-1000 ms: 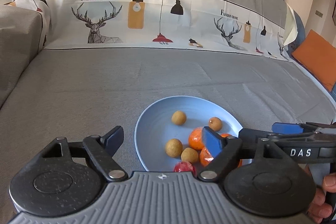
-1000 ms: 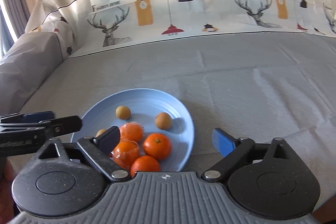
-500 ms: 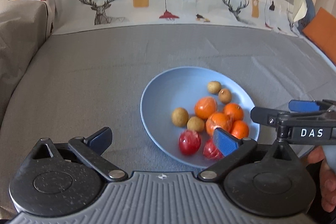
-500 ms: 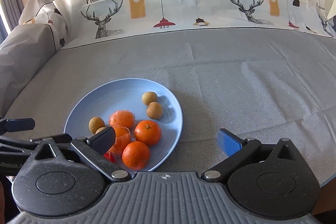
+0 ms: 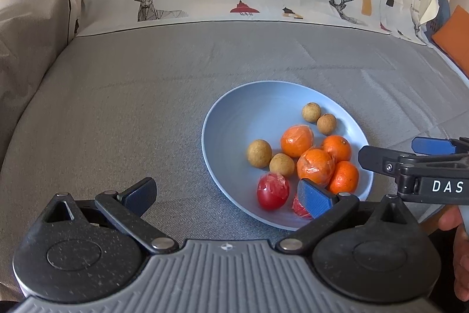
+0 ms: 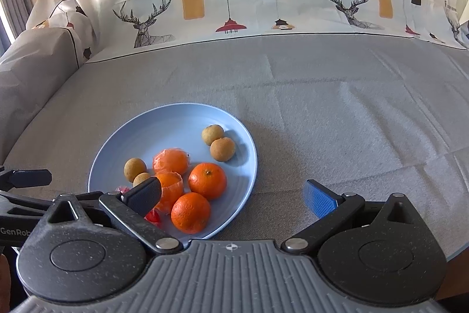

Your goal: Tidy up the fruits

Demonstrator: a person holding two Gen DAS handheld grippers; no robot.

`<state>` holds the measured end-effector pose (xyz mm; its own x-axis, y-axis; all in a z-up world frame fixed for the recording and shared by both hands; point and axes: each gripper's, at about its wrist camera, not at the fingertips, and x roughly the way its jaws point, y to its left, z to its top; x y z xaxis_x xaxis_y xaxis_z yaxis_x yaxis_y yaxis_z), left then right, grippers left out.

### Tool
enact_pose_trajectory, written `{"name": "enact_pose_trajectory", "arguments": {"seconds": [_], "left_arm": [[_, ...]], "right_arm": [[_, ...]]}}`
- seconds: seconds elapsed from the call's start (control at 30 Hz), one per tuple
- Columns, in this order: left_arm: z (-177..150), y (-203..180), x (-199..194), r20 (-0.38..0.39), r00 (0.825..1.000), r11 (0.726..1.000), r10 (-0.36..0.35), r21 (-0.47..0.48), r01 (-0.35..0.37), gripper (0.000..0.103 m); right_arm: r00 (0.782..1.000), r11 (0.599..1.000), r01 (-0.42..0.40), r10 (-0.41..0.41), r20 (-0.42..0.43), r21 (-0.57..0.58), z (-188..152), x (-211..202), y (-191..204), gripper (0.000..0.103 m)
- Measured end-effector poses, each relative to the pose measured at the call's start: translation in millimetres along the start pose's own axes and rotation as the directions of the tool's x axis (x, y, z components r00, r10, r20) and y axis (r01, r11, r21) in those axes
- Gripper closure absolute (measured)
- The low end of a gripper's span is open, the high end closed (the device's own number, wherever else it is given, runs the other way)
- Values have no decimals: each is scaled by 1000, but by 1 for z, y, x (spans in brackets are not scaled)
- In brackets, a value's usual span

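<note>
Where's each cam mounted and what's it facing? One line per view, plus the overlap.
Left wrist: on the left gripper, looking forward and down at the plate; own open fingers show, plus the right gripper and hand at right.
Right wrist: on the right gripper, same plate ahead-left; own open fingers show, left gripper at left edge.
Shared: plate, oranges, grey cloth.
</note>
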<state>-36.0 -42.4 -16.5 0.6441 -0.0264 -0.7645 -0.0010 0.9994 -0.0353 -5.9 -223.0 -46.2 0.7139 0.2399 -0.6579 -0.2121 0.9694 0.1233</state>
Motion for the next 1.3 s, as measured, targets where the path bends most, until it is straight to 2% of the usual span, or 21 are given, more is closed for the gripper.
{"name": "enact_pose_trajectory", "arguments": {"seconds": [1.3], "left_arm": [[-1,-2,6,-28,999,1000,22,9,-21,1]], "right_arm": [[1000,1000,10,-11,-21,-12,-3,6,2,1]]}}
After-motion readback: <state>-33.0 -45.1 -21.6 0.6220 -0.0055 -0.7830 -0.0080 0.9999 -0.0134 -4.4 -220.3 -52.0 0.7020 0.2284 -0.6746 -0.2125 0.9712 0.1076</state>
